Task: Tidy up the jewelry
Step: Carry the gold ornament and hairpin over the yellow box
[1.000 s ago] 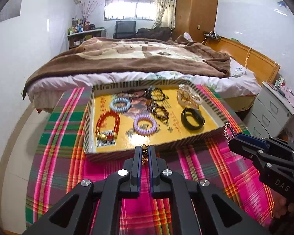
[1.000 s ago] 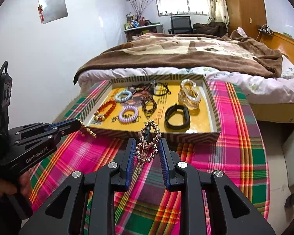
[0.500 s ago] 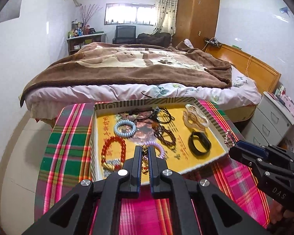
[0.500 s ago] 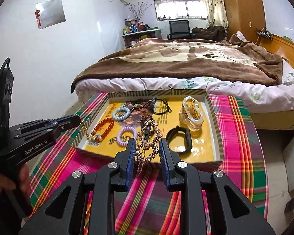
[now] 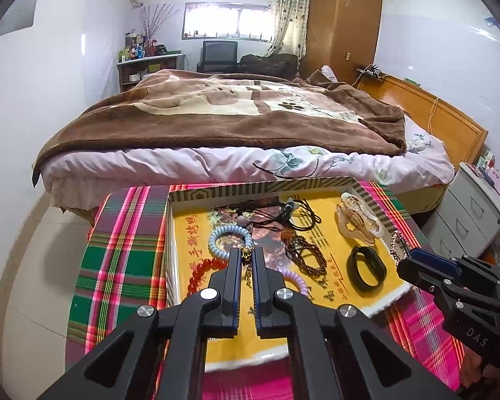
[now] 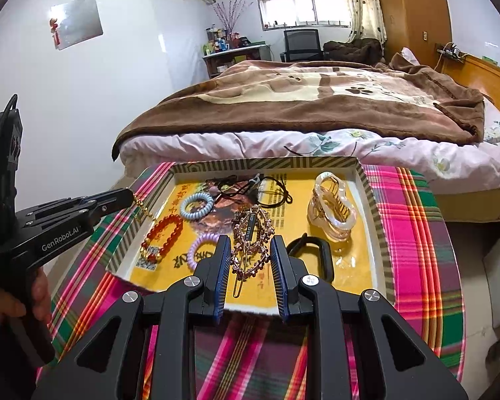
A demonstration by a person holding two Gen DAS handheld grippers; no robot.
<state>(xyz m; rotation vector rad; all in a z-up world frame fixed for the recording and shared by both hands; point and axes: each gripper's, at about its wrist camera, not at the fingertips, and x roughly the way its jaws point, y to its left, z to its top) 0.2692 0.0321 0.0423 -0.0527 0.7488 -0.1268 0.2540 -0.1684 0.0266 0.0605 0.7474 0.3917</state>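
Over the shallow yellow-lined cardboard tray (image 6: 366,180), the right gripper (image 6: 250,256) pinches a rose-gold jewelled hair clip (image 6: 251,243); the left gripper (image 5: 246,260), pressed together, holds a thin gold chain (image 6: 145,209). Lower each onto bare yellow lining before releasing, clear of the black bangle (image 6: 311,255)

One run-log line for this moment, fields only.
left gripper: shut on gold chain | right gripper: shut on rhinestone hair clip | both over tray

The tray (image 6: 370,186) has a yellow floor and striped olive rim. Inside lie a red bead bracelet (image 6: 163,233), a black band (image 6: 311,255), and pale-blue (image 6: 196,205) and lilac (image 6: 201,248) coil ties. Under the tray lies a pink-green plaid cloth (image 6: 413,233).
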